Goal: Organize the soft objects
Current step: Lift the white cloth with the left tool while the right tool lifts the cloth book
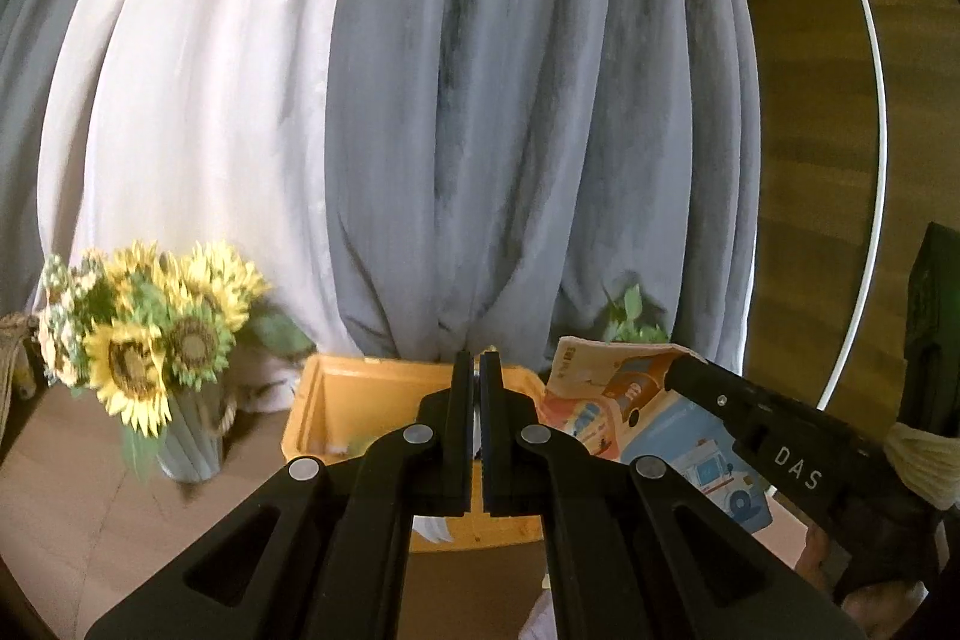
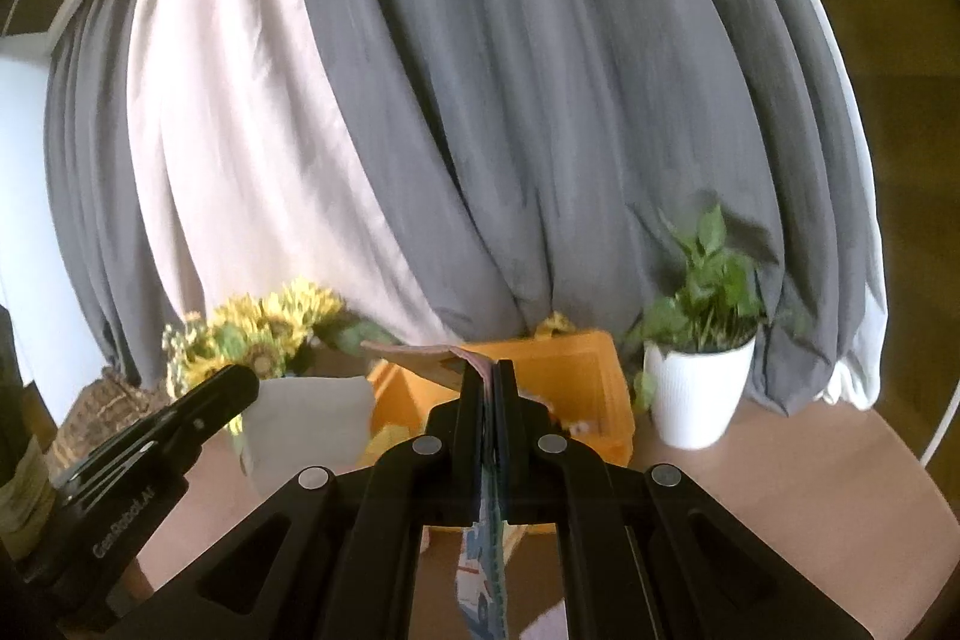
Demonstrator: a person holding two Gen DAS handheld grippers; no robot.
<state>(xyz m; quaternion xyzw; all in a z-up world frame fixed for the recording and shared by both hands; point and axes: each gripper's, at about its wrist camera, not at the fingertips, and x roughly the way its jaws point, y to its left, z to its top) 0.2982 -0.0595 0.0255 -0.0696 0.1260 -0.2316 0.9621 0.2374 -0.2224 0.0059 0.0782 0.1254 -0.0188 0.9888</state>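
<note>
My right gripper (image 2: 487,370) is shut on a soft cloth book with cartoon vehicles (image 2: 489,532), held edge-on above the table. The same book (image 1: 624,400) shows in the left wrist view at right, pinched by the right gripper (image 1: 678,361), next to the yellow bin. My left gripper (image 1: 478,361) is shut, a thin pale cloth edge between its pads, over the yellow bin (image 1: 336,388). A white cloth (image 2: 312,418) hangs from the left gripper (image 2: 240,376) in the right wrist view. The yellow bin (image 2: 576,358) holds small soft things.
A vase of sunflowers (image 1: 150,334) stands left of the bin. A potted plant in a white pot (image 2: 696,388) stands right of it. Grey and white curtains (image 1: 480,100) hang behind. A woven basket (image 2: 102,412) sits far left on the brown table (image 2: 780,472).
</note>
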